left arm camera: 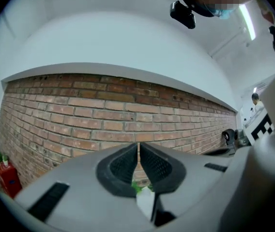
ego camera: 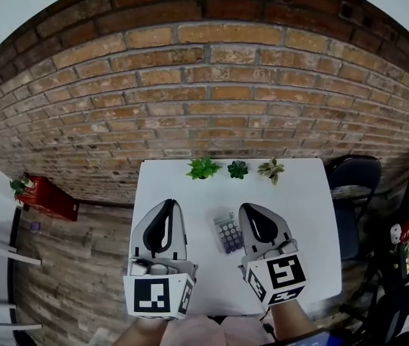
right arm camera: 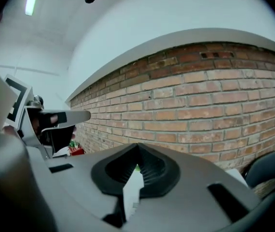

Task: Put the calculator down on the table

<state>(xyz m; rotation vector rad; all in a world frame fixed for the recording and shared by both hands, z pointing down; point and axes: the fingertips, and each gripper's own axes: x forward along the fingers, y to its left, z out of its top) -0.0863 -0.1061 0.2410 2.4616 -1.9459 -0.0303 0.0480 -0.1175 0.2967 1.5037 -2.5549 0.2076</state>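
Note:
A grey calculator (ego camera: 228,232) lies flat on the white table (ego camera: 305,215), keys up, between my two grippers in the head view. My left gripper (ego camera: 167,204) hovers to its left, jaws together and holding nothing. My right gripper (ego camera: 248,209) hangs just right of the calculator, also shut and holding nothing. Neither touches it. In the left gripper view the left gripper (left arm camera: 138,146) points level at the brick wall (left arm camera: 103,115) with its tips meeting. In the right gripper view the right gripper (right arm camera: 137,146) is shut too, facing the brick wall (right arm camera: 215,105).
Three small potted plants (ego camera: 203,168) (ego camera: 237,169) (ego camera: 271,169) stand along the table's far edge by the wall. A dark chair (ego camera: 353,175) sits to the right of the table. A red box (ego camera: 46,197) with a plant rests on the wooden floor at left.

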